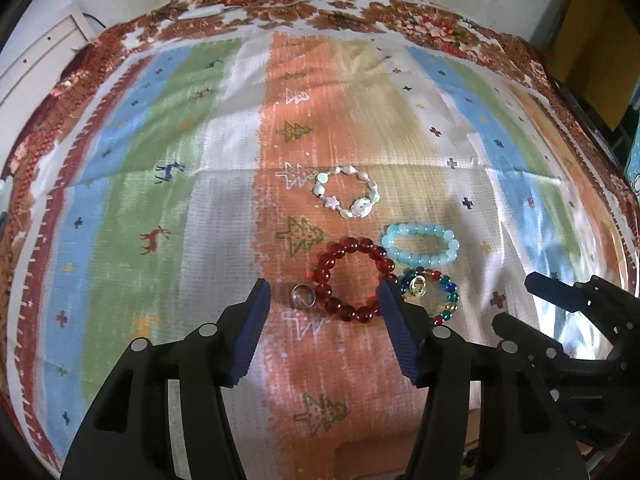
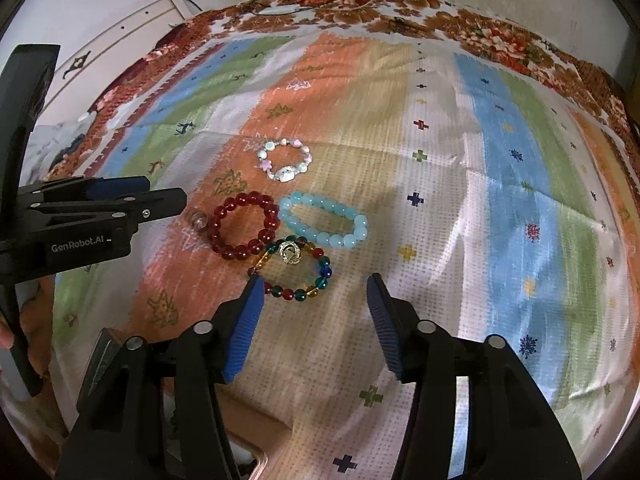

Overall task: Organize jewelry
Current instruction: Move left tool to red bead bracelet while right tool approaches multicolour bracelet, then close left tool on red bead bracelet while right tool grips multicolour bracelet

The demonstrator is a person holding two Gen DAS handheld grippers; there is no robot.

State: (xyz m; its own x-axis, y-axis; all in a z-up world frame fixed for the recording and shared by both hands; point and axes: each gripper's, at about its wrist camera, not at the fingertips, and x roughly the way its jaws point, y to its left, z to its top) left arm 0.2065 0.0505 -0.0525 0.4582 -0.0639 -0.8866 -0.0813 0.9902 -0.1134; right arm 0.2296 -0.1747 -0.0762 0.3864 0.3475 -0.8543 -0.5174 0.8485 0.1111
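While both claws hang open and empty, the left claw [image 1: 324,292] brackets the red bracelet [image 1: 352,280] mid-cloth [image 1: 160,184], a small ring [image 1: 303,296] just left of it. Bare cloth spreads far and left. Its right finger [image 1: 394,320] hides part of the multicolour bracelet [image 2: 294,270], near the right claw [image 2: 314,290].

Right tool [image 2: 314,294] open beside multicolor bracelet [image 2: 294,270]; holds nothing

Left gripper [image 1: 325,294]: black plastic frame, round silver screws, ribbed blue pads [image 1: 251,338].
Right gripper [image 2: 315,288]: same black frame, blue ribbed pads [image 2: 244,330].
Marking: white "GenRobot.AI" lettering at nine o'clock in the right wrist view.
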